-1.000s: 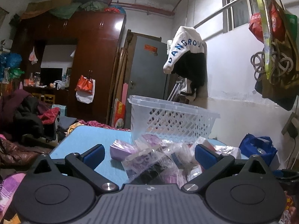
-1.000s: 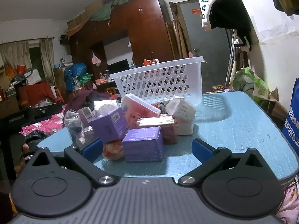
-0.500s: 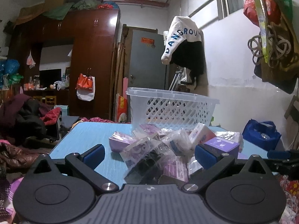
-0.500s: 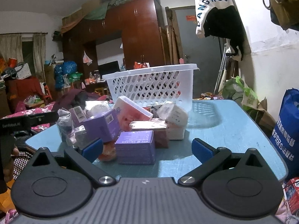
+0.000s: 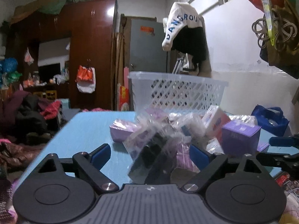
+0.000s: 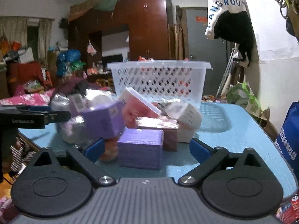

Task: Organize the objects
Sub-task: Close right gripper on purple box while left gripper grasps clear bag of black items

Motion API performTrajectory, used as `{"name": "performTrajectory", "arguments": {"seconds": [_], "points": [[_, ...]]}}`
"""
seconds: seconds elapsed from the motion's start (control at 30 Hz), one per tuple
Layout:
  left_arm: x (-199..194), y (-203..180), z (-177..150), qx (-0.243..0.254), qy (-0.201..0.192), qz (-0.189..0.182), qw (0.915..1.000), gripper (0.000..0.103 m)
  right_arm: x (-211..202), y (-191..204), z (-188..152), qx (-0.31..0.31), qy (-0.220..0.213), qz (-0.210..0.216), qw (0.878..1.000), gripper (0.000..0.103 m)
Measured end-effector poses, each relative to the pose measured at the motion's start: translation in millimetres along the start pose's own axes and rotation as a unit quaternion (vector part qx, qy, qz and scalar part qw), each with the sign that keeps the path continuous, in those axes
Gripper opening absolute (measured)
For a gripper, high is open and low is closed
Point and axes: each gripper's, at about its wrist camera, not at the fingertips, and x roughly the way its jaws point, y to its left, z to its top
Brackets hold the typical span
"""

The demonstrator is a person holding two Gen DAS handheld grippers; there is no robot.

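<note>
A pile of small boxes and clear plastic bags lies on a blue table [image 5: 80, 130] in front of a white lattice basket [image 5: 177, 93]. My left gripper [image 5: 149, 154] is open, with a clear bag holding dark items [image 5: 153, 153] between its fingers, apart from both pads. My right gripper [image 6: 146, 149] is open, and a purple box [image 6: 141, 150] lies between its fingers untouched. Behind it are a tilted purple box [image 6: 103, 120], a pink box [image 6: 138, 108] and a white box [image 6: 186, 114]. The basket also shows in the right wrist view [image 6: 160, 80].
The left gripper's body [image 6: 28, 119] shows at the left in the right wrist view; the right gripper [image 5: 280, 149] shows at the right in the left wrist view. A blue bag [image 6: 289, 141] stands beside the table's right edge. Clothes are heaped at the left [image 5: 28, 115].
Both grippers have moved forward and lower toward the pile. The bag now lies between the left fingers, the purple box between the right fingers. Both jaws stayed open.
</note>
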Motion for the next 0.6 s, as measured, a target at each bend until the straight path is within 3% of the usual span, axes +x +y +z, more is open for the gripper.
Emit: {"name": "performTrajectory", "arguments": {"seconds": [0.07,0.17,0.23,0.3,0.43,0.5,0.6], "points": [[4.4,1.1,-0.7,-0.005,0.003,-0.012,0.9999,0.087,3.7,-6.7,-2.1,0.020,0.007,0.028,0.999,0.085],[5.7,2.7,2.5,-0.013,0.003,-0.023,0.9996,0.071,6.2,-11.2,-2.1,0.036,0.011,0.051,0.998,0.076],[7.0,3.7,4.5,-0.014,0.006,-0.028,0.9995,0.052,5.4,-10.6,-2.7,0.036,0.012,0.055,0.998,0.072],[8.9,5.2,5.9,-0.018,0.008,-0.031,0.9993,0.051,3.9,-11.7,-2.4,0.037,0.014,0.058,0.998,0.064],[9.8,8.2,5.3,-0.022,0.008,-0.033,0.9992,0.049,3.8,-13.2,-2.1,0.038,0.017,0.057,0.998,0.064],[10.9,8.0,7.0,-0.020,0.008,-0.031,0.9993,0.049,6.4,-11.4,-1.0,0.036,0.019,0.051,0.998,0.069],[11.6,7.6,7.8,-0.019,0.006,-0.030,0.9994,0.046,6.4,-10.4,-0.4,0.040,0.018,0.054,0.998,0.064]]}}
